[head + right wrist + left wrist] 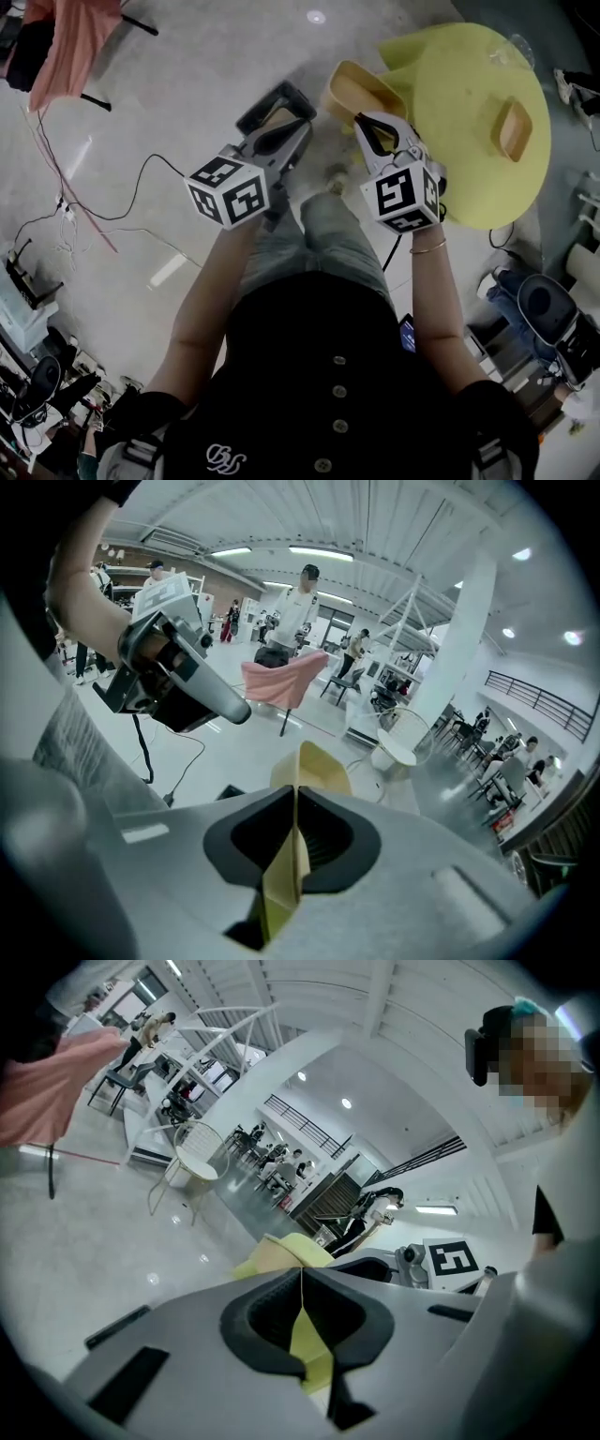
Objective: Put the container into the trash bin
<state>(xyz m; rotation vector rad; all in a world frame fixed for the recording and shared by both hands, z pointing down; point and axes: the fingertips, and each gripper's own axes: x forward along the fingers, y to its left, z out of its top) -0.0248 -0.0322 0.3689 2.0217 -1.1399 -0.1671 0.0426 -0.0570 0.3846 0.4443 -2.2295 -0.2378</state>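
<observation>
Container (349,92), a mustard-yellow open tub, is up off the floor, held btwn both grippers just left of the round yellow table (473,183) in head view. R gripper (296,801): jaws all but closed, pads pinching the container's thin wall, which runs up btwn them & shows beyond the tips. L gripper (301,1283): jaws together too, w/ a thin yellow edge clamped btwn the pads. It looks like the container's other side, the one farther from the table. On the table, toward its right side, lies a small tan dish (512,128). Further left of the table than the container, under the L gripper's tip, a dark open box (281,91) sits on the grey floor. Pink cloth (58,42) hangs well away from the table, at top-left of head view.
</observation>
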